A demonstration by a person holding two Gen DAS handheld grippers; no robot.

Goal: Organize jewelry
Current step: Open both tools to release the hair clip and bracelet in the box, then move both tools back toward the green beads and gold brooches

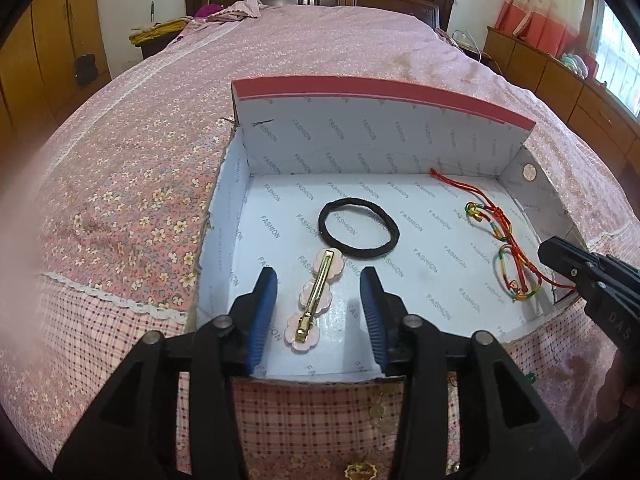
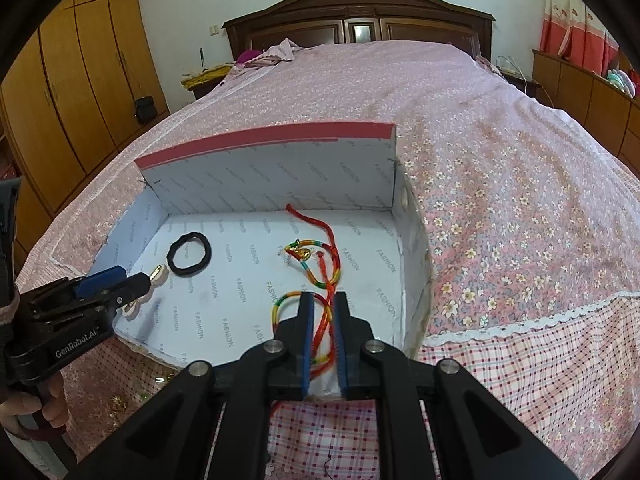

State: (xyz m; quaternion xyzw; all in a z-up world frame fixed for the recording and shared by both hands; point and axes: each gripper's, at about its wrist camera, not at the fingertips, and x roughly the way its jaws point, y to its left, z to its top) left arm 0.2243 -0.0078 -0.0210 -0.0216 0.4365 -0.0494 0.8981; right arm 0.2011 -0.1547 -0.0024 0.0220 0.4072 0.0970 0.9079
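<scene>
An open cardboard box (image 1: 376, 148) lined with white paper printed "FASHION" sits on a bed with a pink floral bedspread (image 1: 132, 184). Its red-edged lid stands upright at the far side.

Inside the box, seen from the left wrist camera, a pink flower-shaped hair clip (image 1: 311, 304) with a gold metal bar lies flat on the floor near the front wall. The left gripper (image 1: 318, 296) hangs over it with its blue-padded jaws apart, one on each side of the clip, neither pad touching it. Just beyond the clip lies a black hair tie (image 1: 359, 228), a closed loop, its near edge just beside the clip's far end.

Toward the right side of the box lies a red and multicoloured braided cord bracelet (image 1: 505, 240), loosely looped, with its red tail reaching to the back wall. In the right wrist view, the right gripper (image 2: 323, 320) straddles the near loop of this bracelet (image 2: 320, 280). Its jaws stand slightly apart with the red strands running between them; whether the pads press on the cord is hard to tell.

A person's fingers (image 2: 36, 408) hold the left gripper's handle at the lower left.
</scene>
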